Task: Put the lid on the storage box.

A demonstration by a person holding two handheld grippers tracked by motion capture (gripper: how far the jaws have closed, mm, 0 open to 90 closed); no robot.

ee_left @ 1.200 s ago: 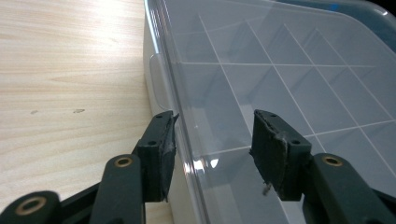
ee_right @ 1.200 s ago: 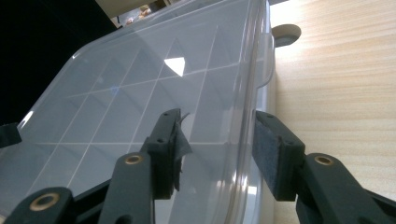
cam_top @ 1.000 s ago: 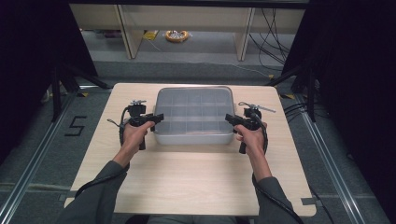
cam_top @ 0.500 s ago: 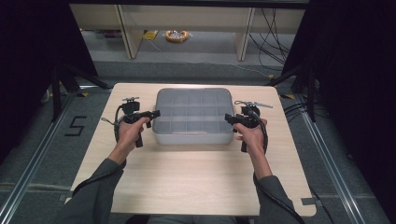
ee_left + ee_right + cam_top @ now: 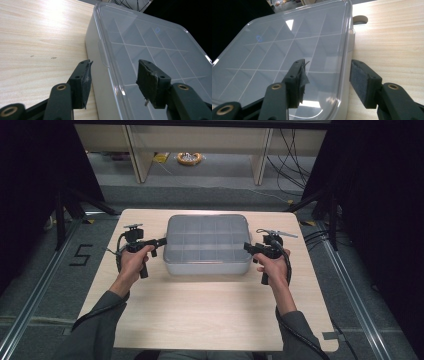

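— Where's the box?
— The clear compartment box (image 5: 207, 244) sits lid-on at mid-bench (image 5: 200, 320).
— And the grippers?
— The left gripper (image 5: 112, 82) gapes across its left edge; the right gripper (image 5: 325, 83) gapes across its right edge. Neither is clamped.

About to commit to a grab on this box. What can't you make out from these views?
- Box contents: high view, hazy lid blurs the compartments.
- Side latch: left gripper view shows a tab; fastened or not, unclear.
- Left gripper, right gripper: open astride the box edges; contact unclear.
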